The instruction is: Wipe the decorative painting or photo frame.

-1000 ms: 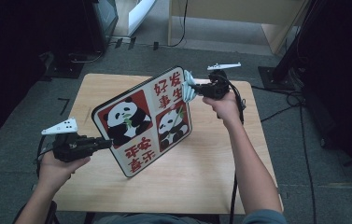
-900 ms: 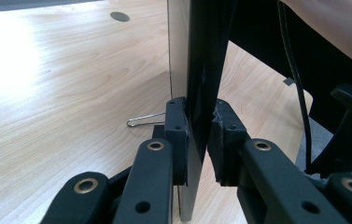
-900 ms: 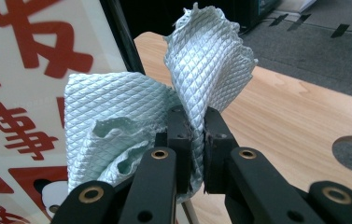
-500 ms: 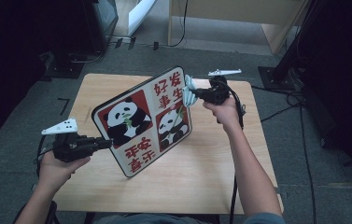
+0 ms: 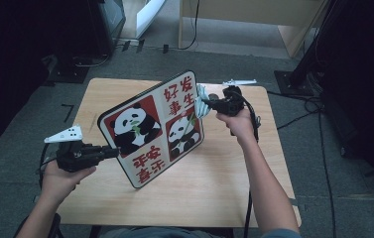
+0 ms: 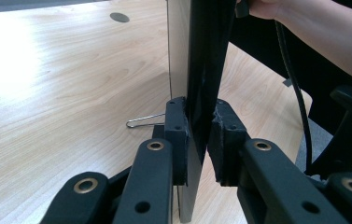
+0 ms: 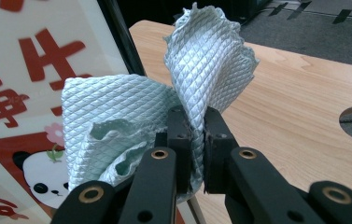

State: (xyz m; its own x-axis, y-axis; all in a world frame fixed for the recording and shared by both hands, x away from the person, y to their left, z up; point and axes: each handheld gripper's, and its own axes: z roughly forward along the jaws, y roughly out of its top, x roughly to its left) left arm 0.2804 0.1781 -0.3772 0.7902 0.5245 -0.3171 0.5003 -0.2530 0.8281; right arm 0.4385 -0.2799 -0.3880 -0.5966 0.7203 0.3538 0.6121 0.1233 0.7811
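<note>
The left gripper [image 6: 197, 140] clamps a black-framed panda picture [image 5: 155, 129]; the right gripper [image 7: 194, 140] pinches a pale quilted cloth [image 7: 131, 112].

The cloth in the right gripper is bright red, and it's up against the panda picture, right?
Not quite: the cloth is pale blue-green, not red. The right gripper view shows it, with its quilted diamond pattern. The rest holds: the right gripper is shut on it, up against the panda picture.
</note>
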